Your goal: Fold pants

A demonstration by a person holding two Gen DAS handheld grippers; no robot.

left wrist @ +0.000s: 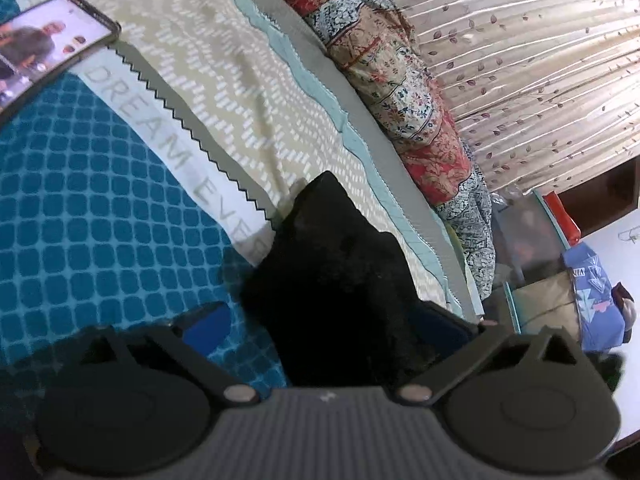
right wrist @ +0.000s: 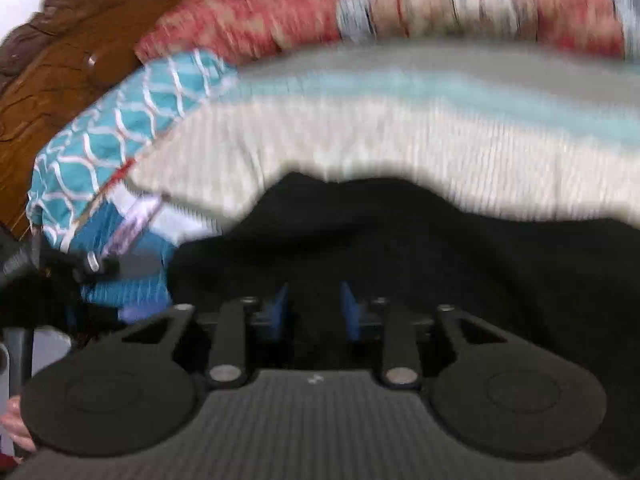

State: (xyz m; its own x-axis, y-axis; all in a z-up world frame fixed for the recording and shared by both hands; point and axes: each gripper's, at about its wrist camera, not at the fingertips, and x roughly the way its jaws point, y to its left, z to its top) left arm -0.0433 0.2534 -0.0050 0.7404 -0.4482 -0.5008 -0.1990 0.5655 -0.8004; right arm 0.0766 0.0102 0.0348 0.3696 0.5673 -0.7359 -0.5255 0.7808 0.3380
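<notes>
Pants (left wrist: 332,280): black cloth, matt, slightly fuzzy. Bedspread (left wrist: 100,216): woven cloth w/ teal grid print. Phone (left wrist: 44,52), upper left: glossy screen. Headboard (right wrist: 52,80), upper left: carved wood, satin sheen. Left gripper (left wrist: 332,320): matt black plastic, ribbed body.

You are working over a bed (left wrist: 100,216) covered by a teal grid-patterned spread, with a cream zigzag band (left wrist: 224,80) printed "DREAM". Black pants (left wrist: 340,280) lie bunched across both. A phone (left wrist: 44,48), screen lit, rests near the far corner. A patchwork quilt (left wrist: 404,92) lies heaped along the curtain-side edge.
</notes>
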